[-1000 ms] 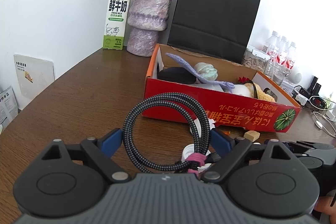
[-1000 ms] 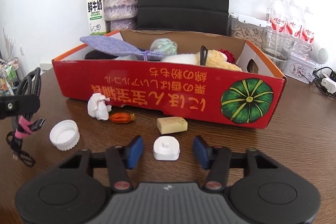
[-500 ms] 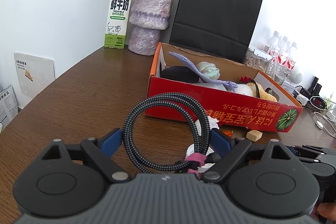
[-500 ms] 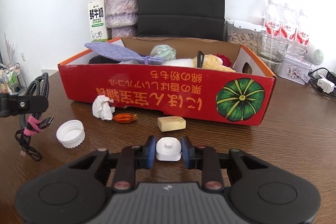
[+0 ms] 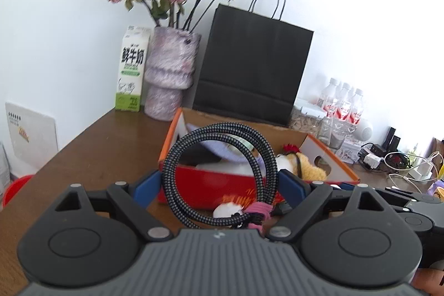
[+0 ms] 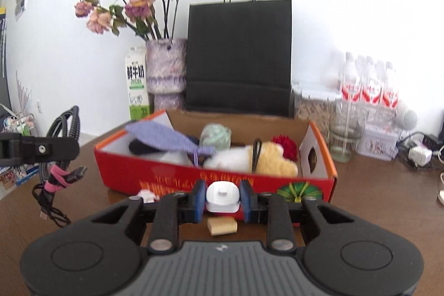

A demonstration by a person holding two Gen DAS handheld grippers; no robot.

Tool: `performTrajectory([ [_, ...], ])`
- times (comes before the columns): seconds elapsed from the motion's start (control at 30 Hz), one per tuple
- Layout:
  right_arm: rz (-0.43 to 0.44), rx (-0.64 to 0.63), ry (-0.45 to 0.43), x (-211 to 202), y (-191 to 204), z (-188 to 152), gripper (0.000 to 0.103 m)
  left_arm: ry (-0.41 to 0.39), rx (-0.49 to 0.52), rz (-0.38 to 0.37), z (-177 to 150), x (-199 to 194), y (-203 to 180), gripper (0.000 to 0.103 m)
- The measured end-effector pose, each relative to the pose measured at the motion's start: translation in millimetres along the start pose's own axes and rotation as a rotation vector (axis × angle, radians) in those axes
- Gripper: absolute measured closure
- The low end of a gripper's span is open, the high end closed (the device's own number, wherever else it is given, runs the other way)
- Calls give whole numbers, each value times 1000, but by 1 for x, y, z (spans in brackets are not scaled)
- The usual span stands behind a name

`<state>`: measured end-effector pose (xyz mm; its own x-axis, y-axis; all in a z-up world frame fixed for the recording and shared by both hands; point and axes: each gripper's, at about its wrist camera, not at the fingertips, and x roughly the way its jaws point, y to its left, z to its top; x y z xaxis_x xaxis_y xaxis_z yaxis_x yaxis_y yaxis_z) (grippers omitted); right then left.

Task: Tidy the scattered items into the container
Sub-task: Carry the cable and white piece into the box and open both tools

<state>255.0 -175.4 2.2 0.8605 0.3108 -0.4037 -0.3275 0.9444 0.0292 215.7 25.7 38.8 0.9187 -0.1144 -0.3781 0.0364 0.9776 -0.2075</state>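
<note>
Right wrist view, and the right gripper [image 6: 222,201] has just closed in on the white plug [image 6: 222,197], blue pads pressing both its sides, lifted clear of the table [image 6: 388,201] at lower centre of the frame. Straight behind it sits the red box [image 6: 172,171], already well filled: a purple cloth, a green ball, a fluffy yellow and white toy, something red in the far corner. That part of the tidying looks done.

At the left edge of this view the left gripper [image 5: 219,181] carries the coiled cable [image 5: 222,171], its pink tie and plug ends dangling. In the left wrist view the coil stands upright at centre frame, jaws spread wide with the pads against either side of the loop, so it's a grip on a wide thing, and it's up near the box's front wall.

Both loads, by my read, are one drop away from being in. Still out on the table: the tan block [image 6: 222,225] below the plug and the crumpled white wad [image 6: 147,195] by the box front, so there's more to collect yet
</note>
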Motion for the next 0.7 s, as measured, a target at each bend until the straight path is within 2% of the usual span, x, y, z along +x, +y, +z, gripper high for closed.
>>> performTrajectory([
  [0.13,3,-6,-53,0,-3,18,78,-30,19,-3,19,9,-15,12],
  [0.43,17,26,-105,27,-14,47,78,-109,-11,2,49,44,-26,12],
  [0.7,8,63,-114,74,-34,62,78,-96,7,32,62,102,-27,12],
])
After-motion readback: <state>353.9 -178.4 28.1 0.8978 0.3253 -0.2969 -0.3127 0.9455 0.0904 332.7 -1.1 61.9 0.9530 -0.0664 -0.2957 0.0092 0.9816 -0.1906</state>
